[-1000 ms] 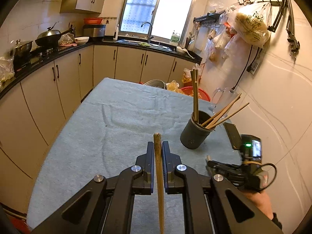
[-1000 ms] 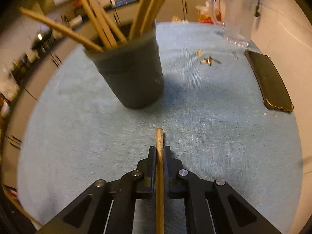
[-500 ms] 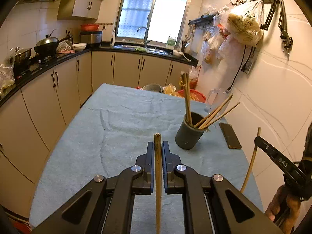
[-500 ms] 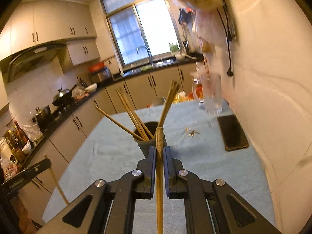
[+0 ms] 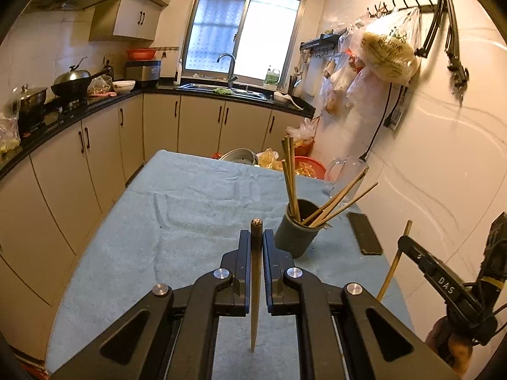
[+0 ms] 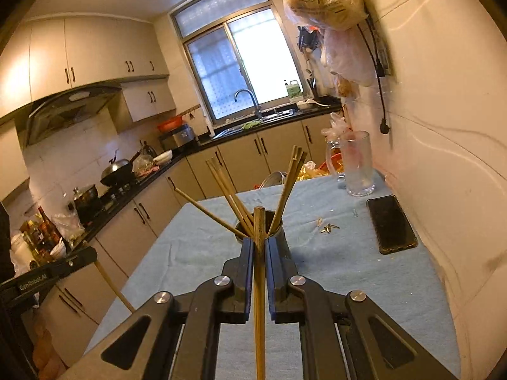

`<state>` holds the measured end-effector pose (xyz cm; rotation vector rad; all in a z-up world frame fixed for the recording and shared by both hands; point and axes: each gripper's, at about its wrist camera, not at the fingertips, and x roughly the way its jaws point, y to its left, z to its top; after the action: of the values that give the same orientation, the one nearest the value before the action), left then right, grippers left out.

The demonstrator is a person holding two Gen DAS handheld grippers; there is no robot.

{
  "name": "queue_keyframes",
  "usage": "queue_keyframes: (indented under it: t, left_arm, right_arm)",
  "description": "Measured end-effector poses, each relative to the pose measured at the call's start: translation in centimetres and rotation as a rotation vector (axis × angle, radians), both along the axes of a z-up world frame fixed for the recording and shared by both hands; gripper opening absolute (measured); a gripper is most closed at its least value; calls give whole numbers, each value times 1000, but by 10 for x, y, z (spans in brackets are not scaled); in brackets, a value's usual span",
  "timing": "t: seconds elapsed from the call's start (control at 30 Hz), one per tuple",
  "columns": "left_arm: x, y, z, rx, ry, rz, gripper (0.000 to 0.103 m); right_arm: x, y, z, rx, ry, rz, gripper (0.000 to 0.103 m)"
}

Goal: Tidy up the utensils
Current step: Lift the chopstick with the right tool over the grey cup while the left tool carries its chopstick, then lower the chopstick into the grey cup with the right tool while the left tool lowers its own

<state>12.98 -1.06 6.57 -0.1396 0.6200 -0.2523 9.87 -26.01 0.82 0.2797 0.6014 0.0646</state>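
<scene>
A dark grey cup [image 5: 294,237] holding several wooden chopsticks [image 5: 290,177] stands on the blue cloth-covered table [image 5: 196,209]; it also shows in the right wrist view [image 6: 279,237]. My left gripper [image 5: 256,237] is shut on a chopstick [image 5: 255,285], held above the table, short of the cup and to its left. My right gripper [image 6: 259,243] is shut on another chopstick [image 6: 259,285], raised behind the cup. The right gripper with its chopstick [image 5: 393,262] appears at the right edge of the left wrist view.
A black phone [image 6: 391,223] lies right of the cup by the wall. A glass mug [image 6: 356,164] stands at the table's far right corner. Small scraps [image 6: 328,226] lie between cup and phone. Kitchen cabinets [image 5: 79,158] run along the left. Bags [image 5: 386,50] hang on the right wall.
My right gripper has lifted from low at the table, close to the cup, to a raised position farther back, still holding its chopstick. My left gripper has risen and drawn back slightly.
</scene>
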Motion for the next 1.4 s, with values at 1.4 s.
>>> queue_keyframes:
  t: [1.4]
  left_arm:
    - [114,-79,80,-85,-291,-137,7]
  right_arm:
    - [126,-10,53,-8,-352,-166,9]
